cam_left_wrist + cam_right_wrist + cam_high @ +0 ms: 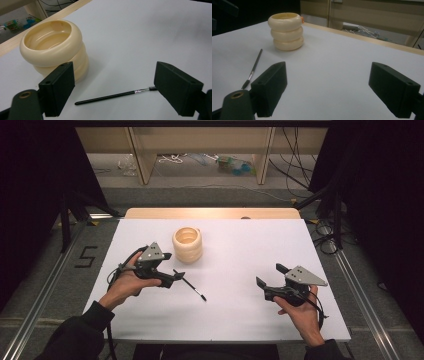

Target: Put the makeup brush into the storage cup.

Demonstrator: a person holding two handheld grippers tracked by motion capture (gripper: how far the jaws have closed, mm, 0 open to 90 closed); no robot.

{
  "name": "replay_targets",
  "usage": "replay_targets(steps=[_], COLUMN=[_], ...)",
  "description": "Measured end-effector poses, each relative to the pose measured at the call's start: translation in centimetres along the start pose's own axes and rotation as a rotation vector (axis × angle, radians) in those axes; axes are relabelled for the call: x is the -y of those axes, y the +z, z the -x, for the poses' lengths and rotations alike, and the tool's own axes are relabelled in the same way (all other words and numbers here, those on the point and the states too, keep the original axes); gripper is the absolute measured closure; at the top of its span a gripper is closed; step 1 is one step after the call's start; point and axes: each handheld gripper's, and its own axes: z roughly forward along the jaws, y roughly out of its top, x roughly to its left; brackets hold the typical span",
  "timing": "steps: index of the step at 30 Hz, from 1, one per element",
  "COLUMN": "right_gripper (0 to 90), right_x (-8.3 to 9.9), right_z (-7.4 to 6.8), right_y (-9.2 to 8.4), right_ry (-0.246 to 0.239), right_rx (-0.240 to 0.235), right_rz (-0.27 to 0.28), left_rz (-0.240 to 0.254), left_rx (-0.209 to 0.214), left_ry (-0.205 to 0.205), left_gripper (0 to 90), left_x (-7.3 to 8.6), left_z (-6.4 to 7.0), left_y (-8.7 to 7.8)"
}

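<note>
Left gripper gapes wide over brush.

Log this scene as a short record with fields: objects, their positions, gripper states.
surface: white table
holder: cream ribbed cup, upright, empty as far as visible
tool: thin black brush, lying flat, apart from the cup
left gripper: open, just above the brush, not gripping it
right gripper: open, holding nothing, over bare table
</note>
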Motion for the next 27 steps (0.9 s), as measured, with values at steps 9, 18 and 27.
replay_targets(steps=[9, 18, 27], right_gripper=[16.3, 16.3, 16.3], right_x=[0.0, 0.0, 0.0], right_z=[0.0, 0.0, 0.0], right_y=[0.0, 0.1, 0.1], right_ry=[0.000, 0.008, 0.015], right_rx=[-0.006, -0.017, -0.021], right_rz=[-0.002, 0.002, -0.005], left_rz=[-0.096, -0.188, -0.288], left_rx=[0.039, 0.078, 0.134], left_ry=[0.061, 0.123, 0.208], left_gripper=[16.6, 18.1, 18.9], left_x=[-0.5, -0.9, -1.5], left_z=[-0.7, -1.6, -1.7], left_y=[1.0, 1.8, 3.0])
